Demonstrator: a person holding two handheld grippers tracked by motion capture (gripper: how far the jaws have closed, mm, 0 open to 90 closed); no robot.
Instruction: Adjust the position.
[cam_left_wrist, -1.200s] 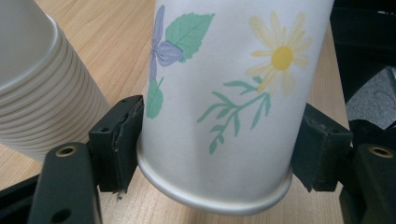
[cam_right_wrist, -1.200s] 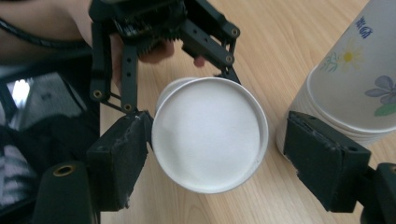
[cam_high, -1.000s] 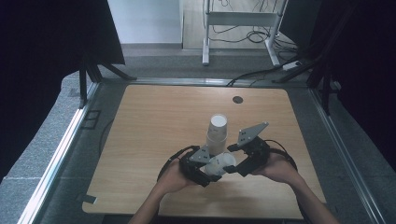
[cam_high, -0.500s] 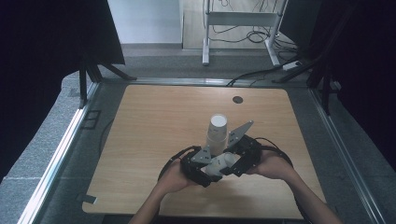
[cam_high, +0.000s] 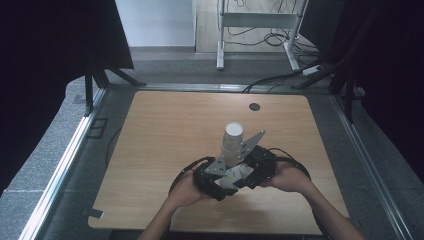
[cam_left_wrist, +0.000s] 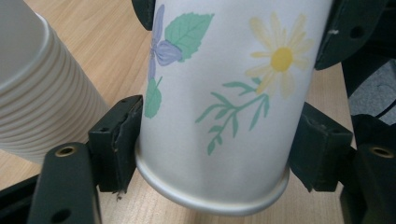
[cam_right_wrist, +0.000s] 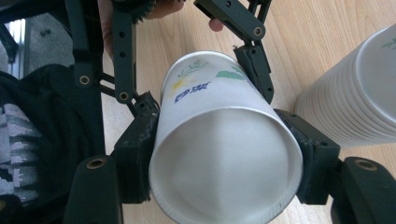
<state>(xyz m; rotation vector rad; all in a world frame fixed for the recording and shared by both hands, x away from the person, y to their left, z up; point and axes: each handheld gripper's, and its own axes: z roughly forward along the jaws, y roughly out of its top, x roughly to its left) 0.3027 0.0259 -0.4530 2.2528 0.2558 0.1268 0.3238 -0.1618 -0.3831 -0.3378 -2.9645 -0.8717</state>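
Observation:
A white paper cup with a flower print (cam_left_wrist: 219, 98) lies on its side between both grippers. My left gripper (cam_left_wrist: 210, 140) is shut on the cup's near end, a pad on each side. My right gripper (cam_right_wrist: 224, 158) is shut on the cup (cam_right_wrist: 219, 154) at its open mouth, which faces that camera. The left gripper (cam_right_wrist: 201, 84) clamps it farther along. In the high view the left gripper (cam_high: 220, 176) and right gripper (cam_high: 252, 162) meet just in front of a tall stack of paper cups (cam_high: 231, 142), with the held cup (cam_high: 239, 175) between them.
The stack of cups (cam_left_wrist: 42, 93) stands upright close beside the held cup, also seen as ribbed rims (cam_right_wrist: 355, 93). A small dark round disc (cam_high: 255, 106) sits at the far side of the wooden table (cam_high: 165, 130). Cables loop around both hands.
The right gripper has moved left, closing in on the left gripper and the stack. Both grippers now sit tight together on the single cup.

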